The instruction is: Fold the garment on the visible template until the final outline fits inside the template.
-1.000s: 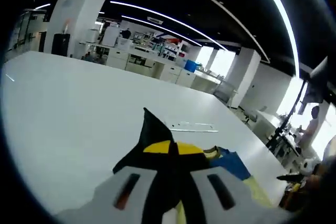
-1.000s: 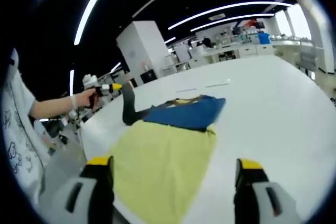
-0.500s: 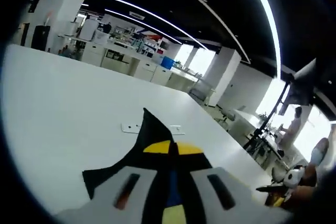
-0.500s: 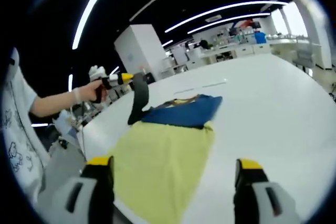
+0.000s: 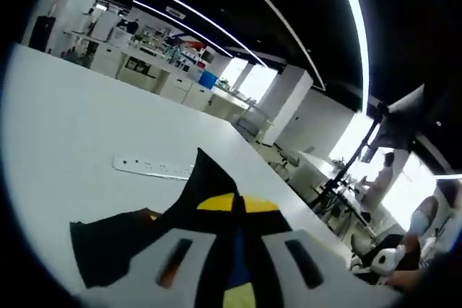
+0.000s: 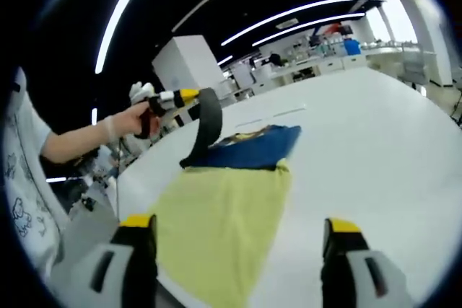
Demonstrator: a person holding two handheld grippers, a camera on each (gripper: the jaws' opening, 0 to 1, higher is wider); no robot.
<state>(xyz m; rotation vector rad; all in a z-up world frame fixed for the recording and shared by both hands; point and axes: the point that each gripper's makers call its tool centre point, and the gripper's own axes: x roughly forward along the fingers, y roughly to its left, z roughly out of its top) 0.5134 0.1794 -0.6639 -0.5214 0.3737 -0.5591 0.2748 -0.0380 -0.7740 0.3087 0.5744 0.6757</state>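
Left gripper (image 6: pixel 189 96) lifted the garment's black sleeve (image 6: pixel 206 124).
Its jaws were clamped on the sleeve; right gripper (image 6: pixel 238 239) stood wide, holding nothing, near the yellow-blue garment (image 6: pixel 224 203) spread on the white tabletop (image 6: pixel 368 149).

No legible text or labels anywhere.
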